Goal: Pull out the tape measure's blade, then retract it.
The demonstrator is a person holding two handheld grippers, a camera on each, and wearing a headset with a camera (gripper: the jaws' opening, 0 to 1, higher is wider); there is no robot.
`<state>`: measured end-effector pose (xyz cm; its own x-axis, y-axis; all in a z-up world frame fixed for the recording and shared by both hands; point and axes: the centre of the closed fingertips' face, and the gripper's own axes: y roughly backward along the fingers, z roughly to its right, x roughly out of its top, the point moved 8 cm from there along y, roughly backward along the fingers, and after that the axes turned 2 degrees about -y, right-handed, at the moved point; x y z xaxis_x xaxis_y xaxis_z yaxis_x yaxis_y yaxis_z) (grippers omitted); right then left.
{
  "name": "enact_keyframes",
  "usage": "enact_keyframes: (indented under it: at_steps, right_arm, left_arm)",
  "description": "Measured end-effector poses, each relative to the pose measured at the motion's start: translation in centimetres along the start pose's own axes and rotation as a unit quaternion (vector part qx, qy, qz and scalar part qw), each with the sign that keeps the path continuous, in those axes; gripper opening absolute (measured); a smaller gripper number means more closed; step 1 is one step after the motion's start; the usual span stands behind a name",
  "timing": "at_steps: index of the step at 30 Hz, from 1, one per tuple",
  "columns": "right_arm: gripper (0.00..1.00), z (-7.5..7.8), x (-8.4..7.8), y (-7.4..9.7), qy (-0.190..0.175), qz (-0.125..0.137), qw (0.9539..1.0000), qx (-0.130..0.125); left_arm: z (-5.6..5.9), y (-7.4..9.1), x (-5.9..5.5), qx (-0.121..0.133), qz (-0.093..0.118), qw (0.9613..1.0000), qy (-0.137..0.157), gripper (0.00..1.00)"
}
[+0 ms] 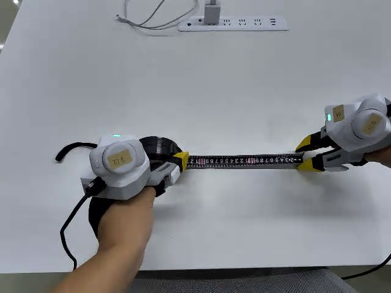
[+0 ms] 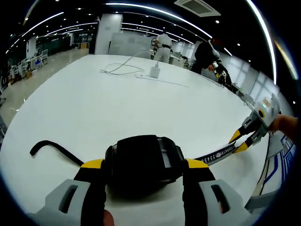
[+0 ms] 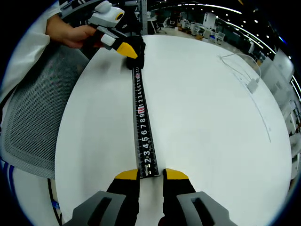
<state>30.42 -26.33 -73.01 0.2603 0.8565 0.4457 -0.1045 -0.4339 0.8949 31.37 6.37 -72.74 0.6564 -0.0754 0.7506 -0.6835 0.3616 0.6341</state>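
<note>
Tape measure (image 1: 160, 148) sits on the white tabletop (image 1: 244, 79), its black case clamped in the left tongs (image 2: 146, 165). The right gripper view shows the numbered blade (image 3: 142, 127) ending between the narrowly parted right tongs (image 3: 151, 175); I can't tell whether they pinch it.

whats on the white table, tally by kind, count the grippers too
tape measure: 1
grippers: 2 (left gripper, right gripper)
power strip: 1
white charger with its cable: 1
total: 5
</note>
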Motion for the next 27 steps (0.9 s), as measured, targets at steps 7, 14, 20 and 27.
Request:
enact_keyframes:
  at_steps: [7,14,20,27]
  right_arm:
    - [0.12,0.08,0.02,-0.05,0.005,-0.002,1.0,0.003]
    - [0.11,-0.08,0.04,-0.03,0.005,-0.003,1.0,0.002]
    - [0.11,-0.13,0.01,0.01,0.006,-0.002,1.0,0.002]
    - [0.11,-0.09,-0.08,0.07,0.006,-0.002,1.0,0.002]
  left_arm:
    - [0.02,-0.08,0.0,-0.001,0.0,1.0,0.002,0.62]
    - [0.08,-0.05,0.01,-0.001,-0.001,1.0,0.004,0.62]
    - [0.13,-0.11,0.06,0.0,-0.003,1.0,0.005,0.62]
    - [0.09,-0.13,0.13,-0.003,-0.008,1.0,-0.001,0.61]
